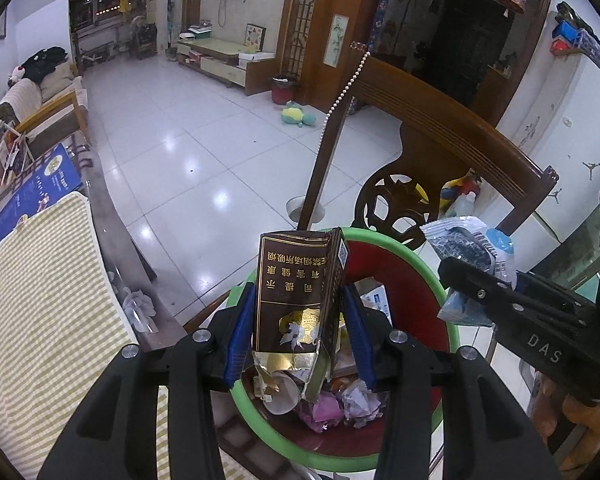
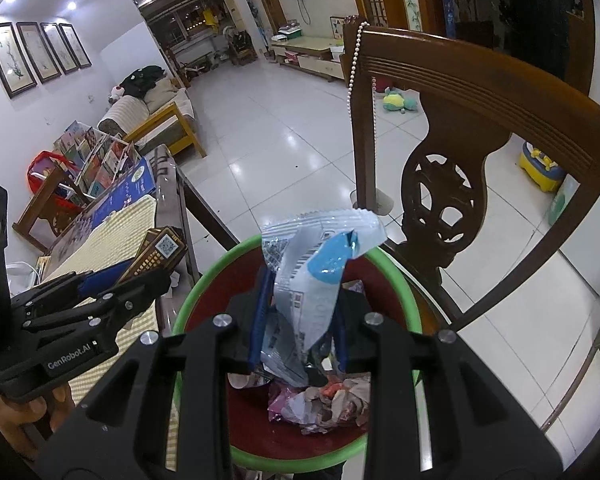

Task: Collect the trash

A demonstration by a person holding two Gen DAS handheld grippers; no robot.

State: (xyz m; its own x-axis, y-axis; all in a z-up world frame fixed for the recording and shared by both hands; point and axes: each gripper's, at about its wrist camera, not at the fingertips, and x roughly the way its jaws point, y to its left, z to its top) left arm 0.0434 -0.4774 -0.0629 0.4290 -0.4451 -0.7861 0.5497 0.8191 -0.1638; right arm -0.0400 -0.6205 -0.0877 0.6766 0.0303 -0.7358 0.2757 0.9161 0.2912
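Two pieces of trash are gripped above the green-rimmed bin [image 1: 454,280]: a brown cigarette pack [image 1: 296,296] in the left tool [image 1: 296,332], a crumpled wrapper [image 2: 308,280] in the right tool [image 2: 300,320]. If released off-centre, either could be caught on the rim and dropped beside the chair [image 2: 460,128] beyond.

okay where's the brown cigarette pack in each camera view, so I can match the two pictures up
Left wrist view: the brown cigarette pack stands at centre, clamped between the left gripper fingers, over the bin.
Right wrist view: the pack is at the left edge, poking out of the left gripper seen from the side, next to the striped cloth.
Shared landmark: the green-rimmed bin, below both grippers.
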